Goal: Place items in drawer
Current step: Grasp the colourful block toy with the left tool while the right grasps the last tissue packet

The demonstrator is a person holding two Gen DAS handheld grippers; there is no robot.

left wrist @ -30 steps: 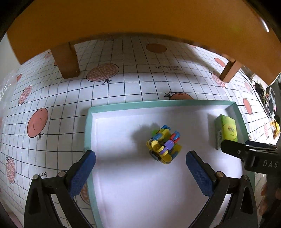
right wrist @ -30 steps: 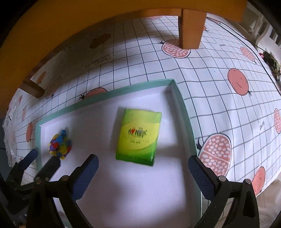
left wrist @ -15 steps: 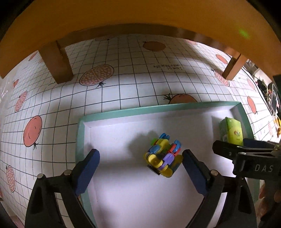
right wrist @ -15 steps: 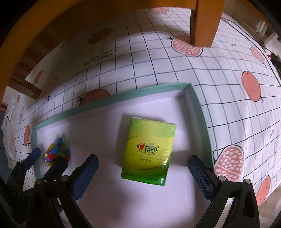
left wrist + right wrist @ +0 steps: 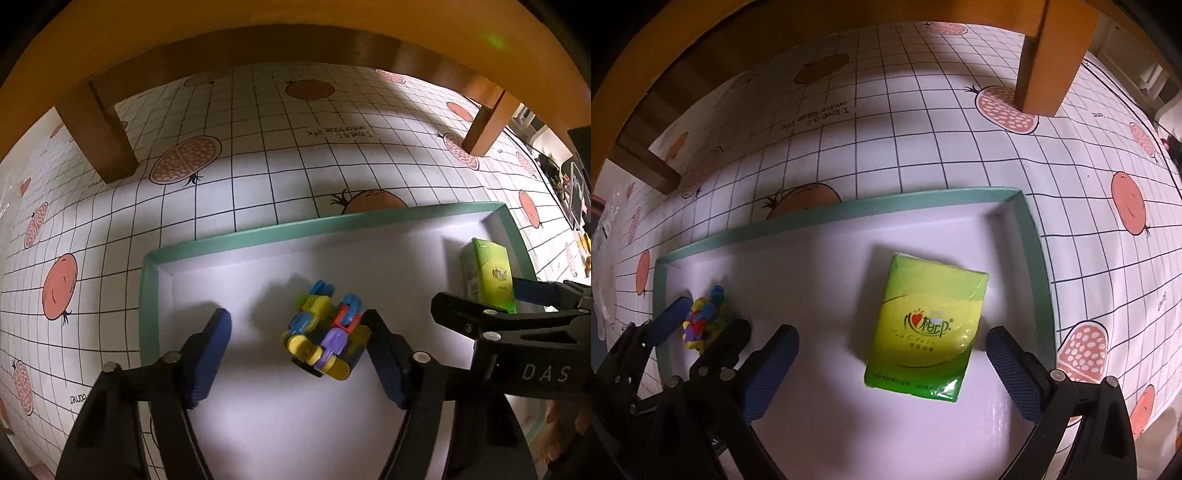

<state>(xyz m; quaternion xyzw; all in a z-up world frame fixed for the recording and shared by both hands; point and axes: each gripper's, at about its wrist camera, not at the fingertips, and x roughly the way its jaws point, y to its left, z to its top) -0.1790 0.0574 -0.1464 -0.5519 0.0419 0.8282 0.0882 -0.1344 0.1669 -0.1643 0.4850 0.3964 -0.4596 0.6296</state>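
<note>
A shallow drawer with a teal rim (image 5: 295, 229) and a white floor lies on the checked cloth. Inside at its left is a many-coloured plastic toy (image 5: 325, 336). My left gripper (image 5: 295, 325) points down over it and its jaws are closing. The right pad touches the toy while the left pad stands well apart. A green tissue pack (image 5: 927, 325) lies flat in the drawer's right half. My right gripper (image 5: 892, 336) hangs open above it, a blue pad on each side, touching nothing.
A wooden frame spans the top of both views, with legs (image 5: 99, 140) (image 5: 1052, 55) standing on the fruit-print cloth (image 5: 258, 166). The two grippers are close together over the drawer. Part of a hand (image 5: 561, 424) shows at the lower right.
The left jaws have narrowed from wide open around the toy, and the right pad now meets it. The right gripper has rolled slightly over the tissue pack and stays open.
</note>
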